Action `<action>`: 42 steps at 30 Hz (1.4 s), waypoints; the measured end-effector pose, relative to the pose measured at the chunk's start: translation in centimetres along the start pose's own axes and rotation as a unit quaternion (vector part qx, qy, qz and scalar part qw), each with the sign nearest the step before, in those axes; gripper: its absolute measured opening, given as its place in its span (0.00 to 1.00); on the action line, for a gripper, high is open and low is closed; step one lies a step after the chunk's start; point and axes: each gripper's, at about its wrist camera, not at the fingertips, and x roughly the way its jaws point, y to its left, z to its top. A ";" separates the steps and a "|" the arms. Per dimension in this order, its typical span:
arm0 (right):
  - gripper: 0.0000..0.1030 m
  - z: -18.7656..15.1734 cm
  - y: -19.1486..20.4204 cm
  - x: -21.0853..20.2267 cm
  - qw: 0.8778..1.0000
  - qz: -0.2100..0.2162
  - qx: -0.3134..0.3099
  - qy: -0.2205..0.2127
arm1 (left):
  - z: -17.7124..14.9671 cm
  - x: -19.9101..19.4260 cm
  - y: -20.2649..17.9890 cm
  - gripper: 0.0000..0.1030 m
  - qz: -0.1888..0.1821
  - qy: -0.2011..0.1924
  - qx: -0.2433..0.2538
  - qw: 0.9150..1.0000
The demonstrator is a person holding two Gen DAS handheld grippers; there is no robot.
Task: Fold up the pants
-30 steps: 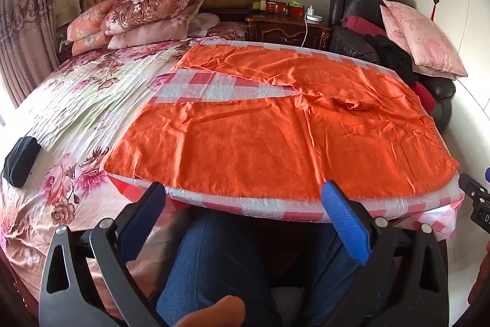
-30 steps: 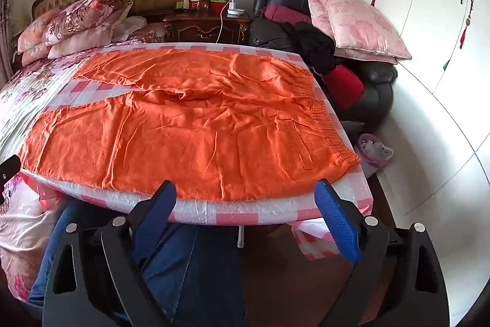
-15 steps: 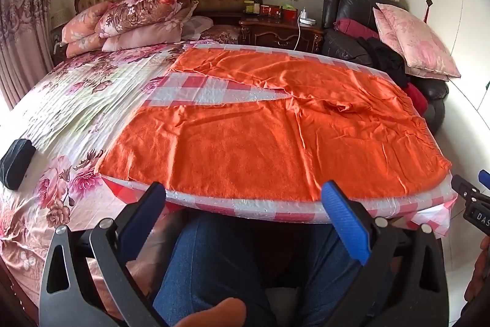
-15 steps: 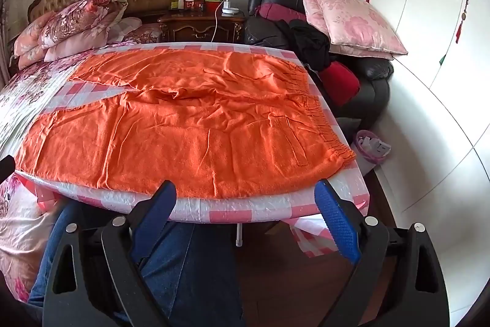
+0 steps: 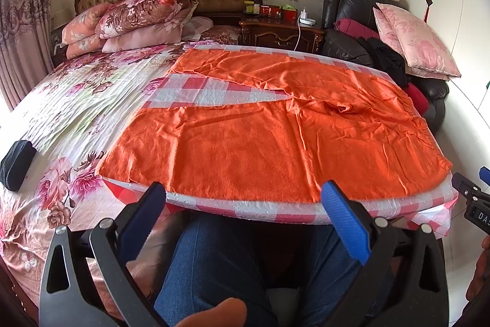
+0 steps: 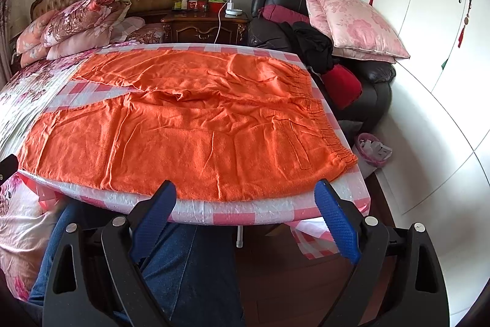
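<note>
Orange pants [image 5: 275, 137] lie spread flat on a table with a pink-and-white checked cloth [image 5: 214, 91], legs pointing left, elastic waistband at the right; they also show in the right wrist view [image 6: 190, 127]. My left gripper [image 5: 245, 192] is open and empty, hovering at the near table edge by the near leg. My right gripper [image 6: 245, 192] is open and empty, at the near edge toward the waistband [image 6: 330, 137] end. Neither touches the pants.
The table [image 6: 239, 209] stands against a floral bed [image 5: 70, 100] with stacked pillows [image 5: 137, 17]. A black leather chair [image 6: 361, 66] with pink cushions and clothes is at the right, white wardrobes [image 6: 444, 51] beyond. The person's jeans-clad legs [image 5: 232, 265] sit under the near edge.
Both grippers have moved slightly up and forward toward the table edge, so the pants sit a little lower in view. The pants have not moved.
</note>
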 end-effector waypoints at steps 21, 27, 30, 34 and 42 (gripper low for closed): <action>0.86 0.0 0.1 -0.1 1.000 0.001 0.002 0.003 | 0.0 -0.1 0.0 0.98 0.001 -0.001 0.001 1.000; 0.86 0.0 0.1 -0.1 1.000 0.002 0.002 0.003 | 0.0 -0.1 0.0 0.98 0.001 -0.001 0.001 1.000; 0.86 0.0 0.1 -0.1 1.000 0.001 0.002 0.003 | 0.0 -0.1 0.0 0.98 0.001 -0.001 0.001 1.000; 0.86 0.0 0.1 -0.1 1.000 0.001 0.002 0.002 | 0.0 -0.1 0.0 0.98 0.002 -0.001 0.000 1.000; 0.86 -0.1 0.0 -0.1 1.000 0.002 0.004 0.005 | 0.0 -0.1 0.0 0.98 0.002 -0.001 0.001 1.000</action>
